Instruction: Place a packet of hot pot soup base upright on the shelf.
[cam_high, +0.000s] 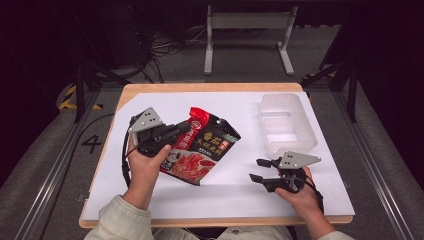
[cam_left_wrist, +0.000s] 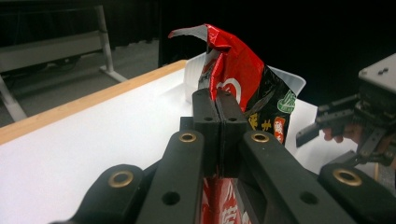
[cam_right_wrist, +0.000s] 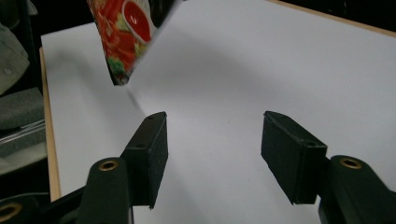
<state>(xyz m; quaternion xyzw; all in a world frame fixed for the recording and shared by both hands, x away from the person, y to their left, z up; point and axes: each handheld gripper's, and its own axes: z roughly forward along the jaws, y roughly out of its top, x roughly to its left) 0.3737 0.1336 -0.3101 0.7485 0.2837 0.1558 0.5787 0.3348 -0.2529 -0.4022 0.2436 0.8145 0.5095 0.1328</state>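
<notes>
Pouch (cam_high: 202, 145) of hot-pot soup base is the thing being worked here, red and black foil, pinched near its top edge by the left tool (cam_high: 167, 134), which is clamped tight on it. In the left gripper view the jaws meet right on the crumpled foil (cam_left_wrist: 233, 70) with the bag standing up past them. It sits left of centre over the white sheet on the bench (cam_high: 125, 92), lower corner lifted a bit I think. The right tool (cam_high: 261, 170) hangs loose with nothing between its jaws, low over the sheet, well apart from the bag. Clear plastic tray (cam_high: 287, 125) waits at the far right. If the bag is headed there, I'd keep the pinch firm since foil slips, carry it high enough to clear the tray wall, and let the free tool steady the bottom.
</notes>
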